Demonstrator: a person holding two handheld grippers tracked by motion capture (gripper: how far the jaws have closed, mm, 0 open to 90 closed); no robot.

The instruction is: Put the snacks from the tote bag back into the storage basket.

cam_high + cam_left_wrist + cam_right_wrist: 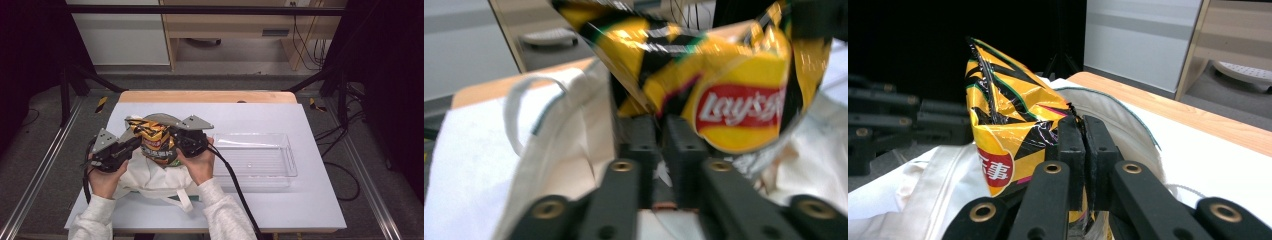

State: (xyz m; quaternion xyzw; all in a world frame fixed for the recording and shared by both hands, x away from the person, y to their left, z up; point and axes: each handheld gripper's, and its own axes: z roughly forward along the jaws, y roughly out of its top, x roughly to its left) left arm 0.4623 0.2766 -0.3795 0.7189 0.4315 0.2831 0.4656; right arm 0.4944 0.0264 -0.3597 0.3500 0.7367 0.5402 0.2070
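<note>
- We see the chip bag standing in the white tote bag's mouth, left of the clear tray.
- Right gripper — clamped on its edge.
- Left gripper — nearly closed on its corner.

High view sits above the person's side, looking forward and down over the whole bench. Each gripper view rides low on its hand-held gripper, super close, looking along the jaws. All three catch the chip bag and white cloth bag.
</note>
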